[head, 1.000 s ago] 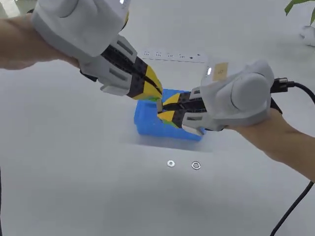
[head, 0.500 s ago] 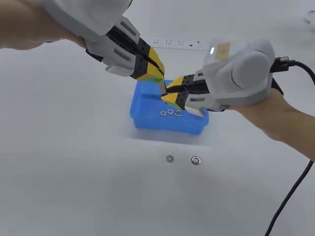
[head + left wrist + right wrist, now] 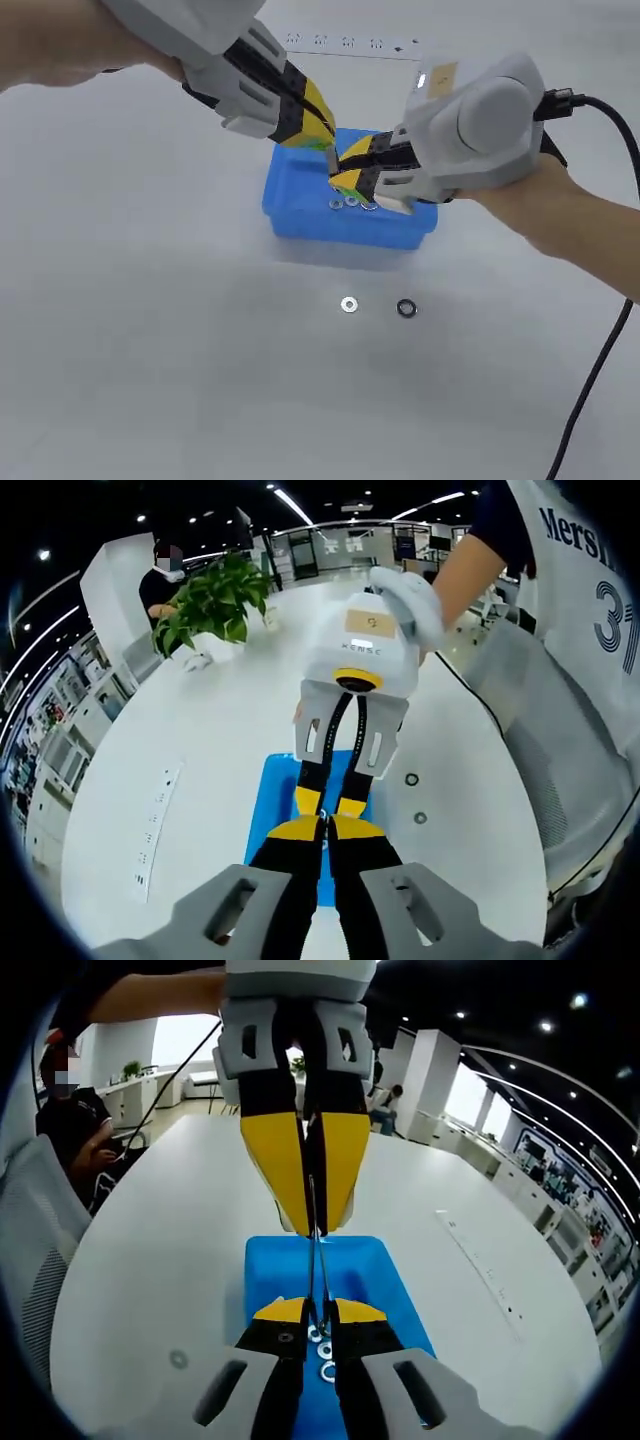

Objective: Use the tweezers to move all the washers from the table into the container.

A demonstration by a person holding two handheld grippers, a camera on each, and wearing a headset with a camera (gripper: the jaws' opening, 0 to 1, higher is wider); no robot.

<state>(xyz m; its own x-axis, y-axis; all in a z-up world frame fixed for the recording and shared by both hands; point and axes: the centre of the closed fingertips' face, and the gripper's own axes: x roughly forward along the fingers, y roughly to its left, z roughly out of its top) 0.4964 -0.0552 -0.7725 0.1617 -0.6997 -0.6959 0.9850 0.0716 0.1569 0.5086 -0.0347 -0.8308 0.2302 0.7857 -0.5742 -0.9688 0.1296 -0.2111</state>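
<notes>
Blue plastic forms the container [image 3: 340, 232], which is set on the white surface [image 3: 150, 330]. Three washers [image 3: 351, 203] are seen lying inside it, close together in a row. Two more washers [image 3: 348, 304] [image 3: 406, 308] are seen on the surface just in front of it. Above the container the left gripper [image 3: 322, 140] and right gripper [image 3: 345, 178] are held tip to tip, and the tweezers [image 3: 313, 1260] are pinched in the pressed-together jaws of both.

washers [image 3: 351, 203] in container [image 3: 300, 212] | two loose washers [image 3: 349, 304] on table [image 3: 150, 350] before container | power strip [image 3: 350, 43] behind container
</notes>
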